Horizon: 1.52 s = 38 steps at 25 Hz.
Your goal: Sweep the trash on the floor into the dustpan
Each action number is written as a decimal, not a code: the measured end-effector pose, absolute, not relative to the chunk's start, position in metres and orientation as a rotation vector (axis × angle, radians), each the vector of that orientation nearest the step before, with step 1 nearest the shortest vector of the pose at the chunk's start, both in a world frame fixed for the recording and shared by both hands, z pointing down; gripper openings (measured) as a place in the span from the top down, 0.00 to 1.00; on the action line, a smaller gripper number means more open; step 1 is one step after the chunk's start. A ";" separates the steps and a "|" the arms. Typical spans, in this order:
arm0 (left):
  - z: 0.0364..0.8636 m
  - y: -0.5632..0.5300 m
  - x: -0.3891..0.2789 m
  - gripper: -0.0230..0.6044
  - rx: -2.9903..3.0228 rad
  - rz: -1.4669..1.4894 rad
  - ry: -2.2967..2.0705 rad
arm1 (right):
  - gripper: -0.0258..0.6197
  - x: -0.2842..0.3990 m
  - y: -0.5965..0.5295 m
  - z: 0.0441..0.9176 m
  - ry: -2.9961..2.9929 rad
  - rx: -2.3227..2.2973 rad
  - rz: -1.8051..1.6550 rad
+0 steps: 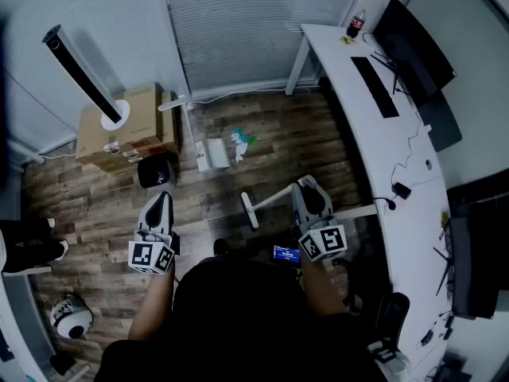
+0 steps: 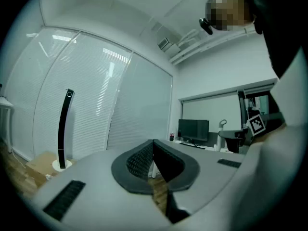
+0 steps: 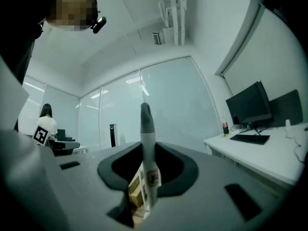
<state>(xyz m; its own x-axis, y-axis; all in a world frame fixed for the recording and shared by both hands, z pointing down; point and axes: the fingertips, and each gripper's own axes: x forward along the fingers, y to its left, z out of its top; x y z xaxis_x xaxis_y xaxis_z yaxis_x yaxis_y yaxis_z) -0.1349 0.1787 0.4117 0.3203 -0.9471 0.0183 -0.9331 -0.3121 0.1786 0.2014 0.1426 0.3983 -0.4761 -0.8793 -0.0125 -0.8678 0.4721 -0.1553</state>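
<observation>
Right tongs [image 1: 305, 191] clamped on white broom handle [image 1: 274, 197], which runs left from them, low over the floor [image 1: 103, 205]. Left tongs [image 1: 158, 200] closed together, nothing between them. Trash [image 1: 241, 140] lies on the floor, far centre, just right of the white dustpan [image 1: 213, 153].

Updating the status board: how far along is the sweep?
Done: the right claw is shut on the broom handle. In hand: the broom head is short of the trash. Left: the trash lies unswept beside the white dustpan; the left claw is shut, empty.
</observation>
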 end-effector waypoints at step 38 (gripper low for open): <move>0.439 0.203 -0.073 0.97 2.501 -0.058 -1.654 | 0.82 0.229 0.198 0.435 2.693 -1.541 -0.267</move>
